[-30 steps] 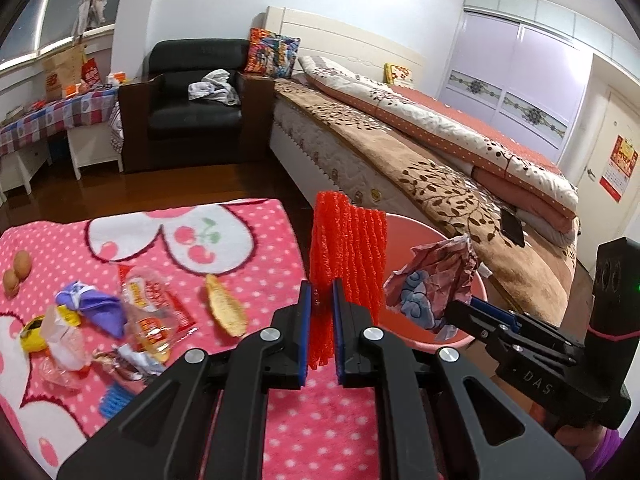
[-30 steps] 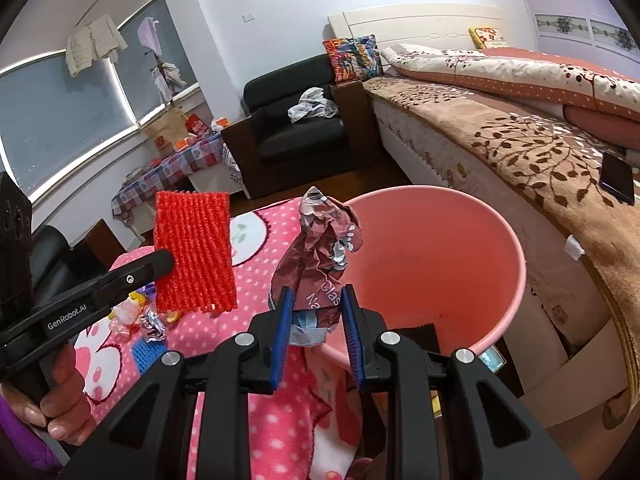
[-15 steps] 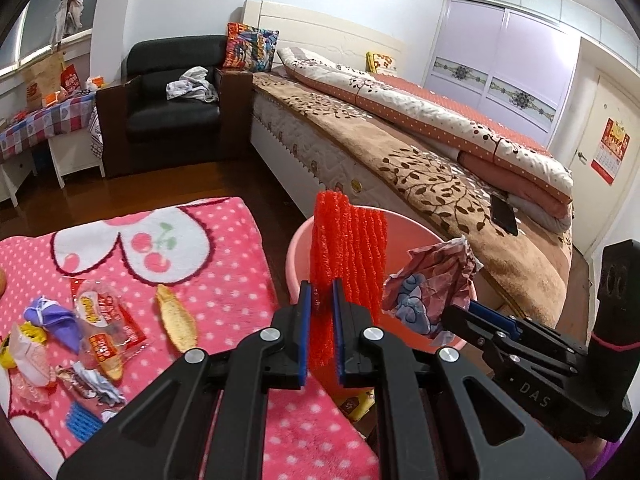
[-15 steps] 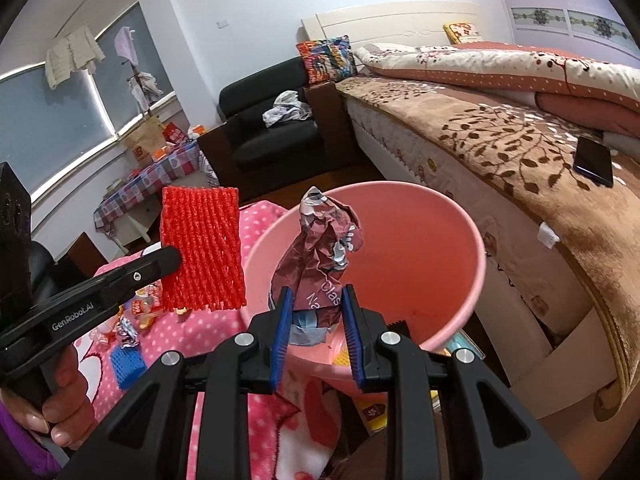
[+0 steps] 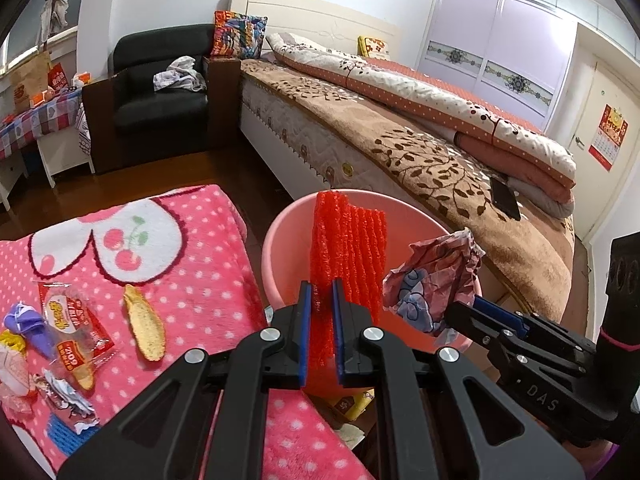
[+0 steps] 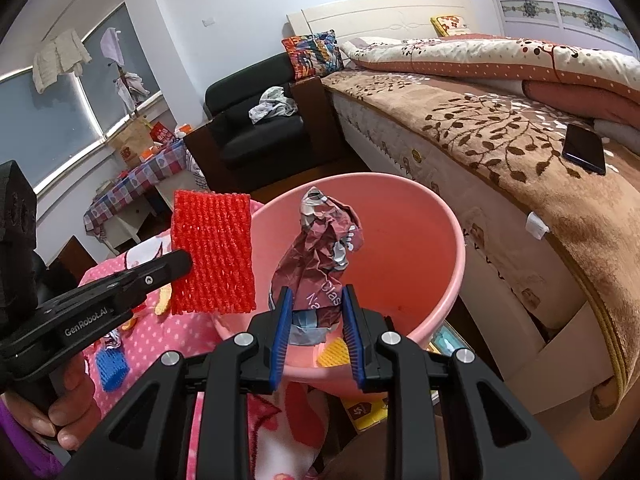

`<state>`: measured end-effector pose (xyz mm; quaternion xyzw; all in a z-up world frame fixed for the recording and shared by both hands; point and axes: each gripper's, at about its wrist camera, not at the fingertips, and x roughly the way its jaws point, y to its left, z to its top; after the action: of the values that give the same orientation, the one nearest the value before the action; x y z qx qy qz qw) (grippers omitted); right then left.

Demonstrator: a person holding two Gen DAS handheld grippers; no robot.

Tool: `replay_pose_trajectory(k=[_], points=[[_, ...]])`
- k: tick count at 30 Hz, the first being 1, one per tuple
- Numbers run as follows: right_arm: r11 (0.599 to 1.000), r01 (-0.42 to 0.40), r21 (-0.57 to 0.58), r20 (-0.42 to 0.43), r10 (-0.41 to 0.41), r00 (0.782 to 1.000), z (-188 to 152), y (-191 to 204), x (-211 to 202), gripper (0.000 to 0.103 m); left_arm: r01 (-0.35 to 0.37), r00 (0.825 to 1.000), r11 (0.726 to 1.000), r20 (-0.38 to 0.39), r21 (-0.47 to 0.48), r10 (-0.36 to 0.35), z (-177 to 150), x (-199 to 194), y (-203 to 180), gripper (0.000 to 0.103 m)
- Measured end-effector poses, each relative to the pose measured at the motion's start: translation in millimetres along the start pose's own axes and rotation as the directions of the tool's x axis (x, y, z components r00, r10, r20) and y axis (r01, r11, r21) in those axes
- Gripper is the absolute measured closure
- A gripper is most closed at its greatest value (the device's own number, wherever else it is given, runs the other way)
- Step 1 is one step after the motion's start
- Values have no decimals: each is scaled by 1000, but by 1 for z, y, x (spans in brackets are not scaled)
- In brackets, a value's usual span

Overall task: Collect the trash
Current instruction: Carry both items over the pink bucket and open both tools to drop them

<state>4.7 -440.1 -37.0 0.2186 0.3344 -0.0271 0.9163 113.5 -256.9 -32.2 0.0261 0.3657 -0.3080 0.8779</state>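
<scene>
Pink bucket (image 6: 448,280) holds yellow foam net (image 6: 334,354); wrapper (image 6: 320,256) above

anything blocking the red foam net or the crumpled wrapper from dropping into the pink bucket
Nothing visible does. The left gripper holds the red foam net and the right gripper holds the crumpled wrapper, both in front of the pink bucket, whose mouth is open. Only a yellow scrap lies inside.

Red foam net (image 5: 348,252) and crumpled wrapper (image 6: 320,248) now over pink basin (image 6: 420,216).
</scene>
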Motion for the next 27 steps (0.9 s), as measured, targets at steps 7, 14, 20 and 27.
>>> replay_pose_trajectory(k=[7, 14, 20, 27], points=[[1000, 12, 13, -12, -12, 1000, -1, -6, 7, 78, 6, 1000, 1000, -18, 9, -6, 0, 9, -3, 94], [1000, 16, 14, -20, -16, 1000, -1, -9, 12, 78, 11, 1000, 1000, -25, 2, -11, 0, 15, -5, 94], [1000, 17, 14, -18, -17, 1000, -2, -9, 12, 77, 29, 999, 999, -31, 18, -28, -1, 15, -9, 75], [999, 40, 6, -1, -40, 999, -4, -9, 10, 68, 37, 999, 999, -22, 0, -37, -2, 8, -7, 65]])
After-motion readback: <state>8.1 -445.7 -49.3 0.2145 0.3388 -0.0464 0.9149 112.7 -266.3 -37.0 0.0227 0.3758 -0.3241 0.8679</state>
